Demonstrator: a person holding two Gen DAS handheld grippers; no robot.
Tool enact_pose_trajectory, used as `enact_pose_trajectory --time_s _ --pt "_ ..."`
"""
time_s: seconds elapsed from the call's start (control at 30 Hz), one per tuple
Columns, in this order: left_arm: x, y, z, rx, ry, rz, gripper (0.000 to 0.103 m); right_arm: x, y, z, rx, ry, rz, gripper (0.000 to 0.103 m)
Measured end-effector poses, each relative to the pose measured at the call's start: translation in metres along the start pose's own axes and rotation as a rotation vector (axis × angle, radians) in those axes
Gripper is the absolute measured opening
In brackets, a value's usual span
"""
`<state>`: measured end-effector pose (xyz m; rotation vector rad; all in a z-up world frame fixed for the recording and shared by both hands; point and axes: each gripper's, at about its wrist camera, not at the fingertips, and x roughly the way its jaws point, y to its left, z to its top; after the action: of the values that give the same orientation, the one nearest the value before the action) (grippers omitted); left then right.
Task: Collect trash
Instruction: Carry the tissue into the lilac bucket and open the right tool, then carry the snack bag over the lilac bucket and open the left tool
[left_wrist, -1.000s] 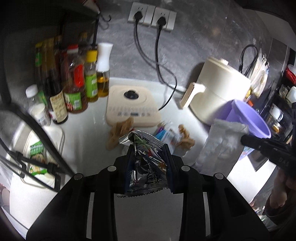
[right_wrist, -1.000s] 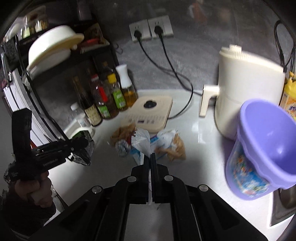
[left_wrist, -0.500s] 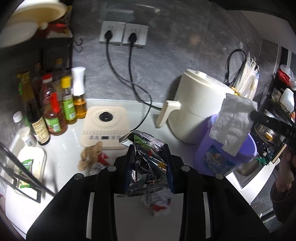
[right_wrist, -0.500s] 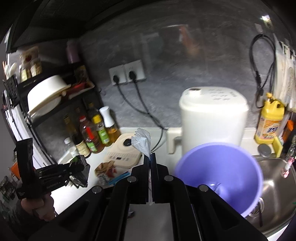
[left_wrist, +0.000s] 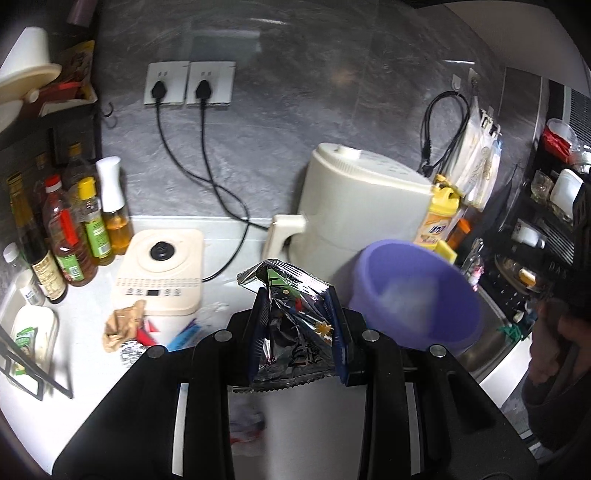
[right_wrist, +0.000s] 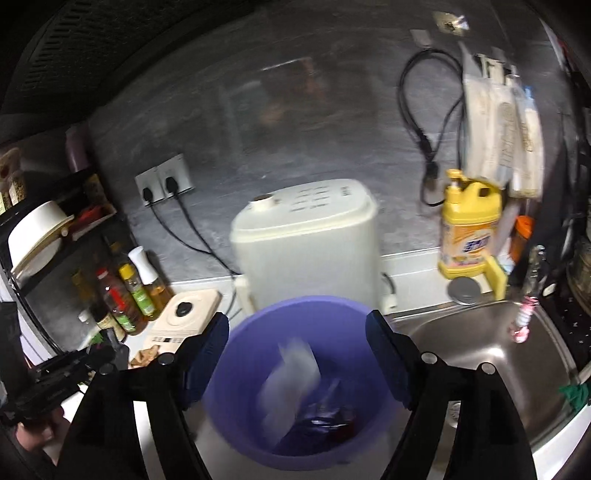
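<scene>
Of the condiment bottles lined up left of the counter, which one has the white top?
The oil bottle nearest the beige appliance: tall white spray top, amber liquid. The others have yellow, red or dark caps.

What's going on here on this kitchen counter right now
Someone is clearing trash off the counter with a gripper in each hand. The right gripper has its jaws wide open above the purple bucket, and a white tissue is blurred inside it, apparently just dropped. The left gripper is shut on a crumpled foil snack bag next to the bucket. A brown paper wad and other scraps lie on the counter by the cream appliance.
</scene>
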<state>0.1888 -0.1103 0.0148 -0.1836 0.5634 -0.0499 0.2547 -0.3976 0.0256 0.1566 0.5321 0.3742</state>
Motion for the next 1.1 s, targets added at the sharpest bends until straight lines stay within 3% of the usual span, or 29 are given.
enact_pose_trajectory --time_s 0.23,0.4,0.73,0.83,0.9,1.03,1.1 --pt "0.015 -0.042 0.007 -0.003 -0.03 -0.015 0.031 -0.008 -0.051 -0.002 -0.02 0.021 -0.043 0.096" --pt "0.03 -0.071 0.016 -0.013 -0.058 -0.049 0.032 -0.016 -0.081 0.0 -0.039 0.031 -0.049 0.096" --pt "0.063 -0.133 0.019 0.014 -0.035 -0.102 0.035 -0.047 -0.125 -0.011 -0.025 0.005 -0.139 0.095" --pt "0.065 -0.138 0.02 0.006 -0.033 -0.101 0.061 -0.051 -0.137 -0.011 0.012 0.015 -0.129 0.095" --pt "0.062 -0.138 0.02 -0.007 -0.051 -0.107 0.087 -0.053 -0.141 -0.011 0.021 0.024 -0.114 0.095" --pt "0.057 -0.134 0.019 -0.029 -0.052 -0.099 0.093 -0.059 -0.143 -0.013 0.008 0.001 -0.03 0.095" --pt "0.052 -0.13 0.018 -0.037 -0.051 -0.083 0.095 -0.057 -0.137 -0.014 -0.026 0.006 -0.027 0.095"
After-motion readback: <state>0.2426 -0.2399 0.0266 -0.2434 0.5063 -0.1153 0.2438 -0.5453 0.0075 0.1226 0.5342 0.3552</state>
